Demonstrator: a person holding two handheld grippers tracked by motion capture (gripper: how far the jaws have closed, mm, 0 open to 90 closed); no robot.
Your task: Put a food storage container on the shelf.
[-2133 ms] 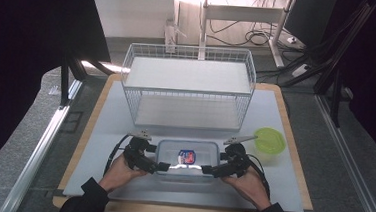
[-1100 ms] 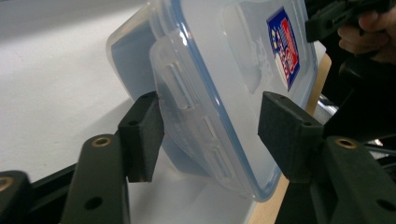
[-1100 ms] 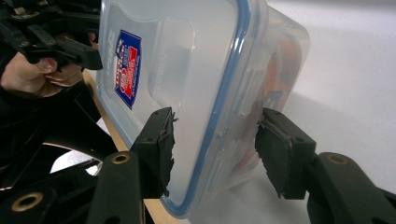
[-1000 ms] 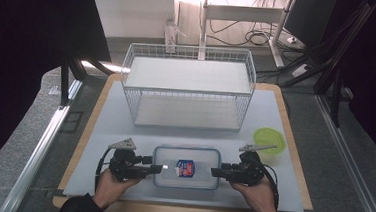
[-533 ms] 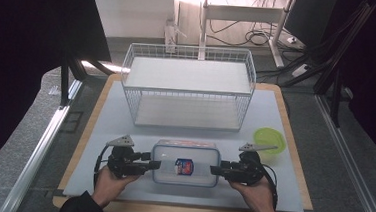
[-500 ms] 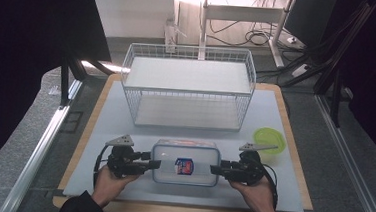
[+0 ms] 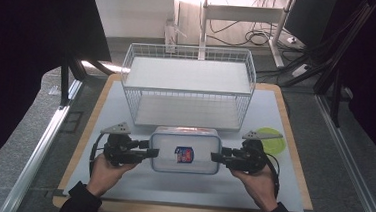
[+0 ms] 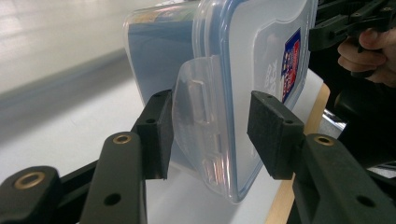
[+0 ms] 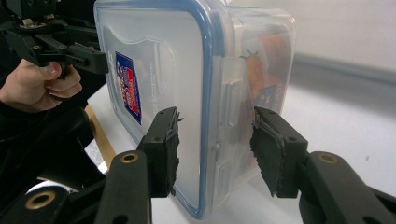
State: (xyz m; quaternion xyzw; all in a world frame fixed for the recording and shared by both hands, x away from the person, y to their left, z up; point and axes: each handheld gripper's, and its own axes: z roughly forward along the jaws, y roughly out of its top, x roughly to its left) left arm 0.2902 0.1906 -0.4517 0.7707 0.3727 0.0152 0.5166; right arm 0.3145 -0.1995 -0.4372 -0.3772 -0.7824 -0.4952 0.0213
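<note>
- White surface before a wire rack: a lidded plastic container hangs just above it.
- Left tool and right tool, half-open, each clamp one end.
- Best practice, arguably: lift both ends evenly, lid level.

The high view is bright at the top, where daylight falls on the floor behind the wire shelf, while both side edges sink into near black. The white table is evenly lit with soft shadows. In both gripper views the far background is blurred and pale.
</note>
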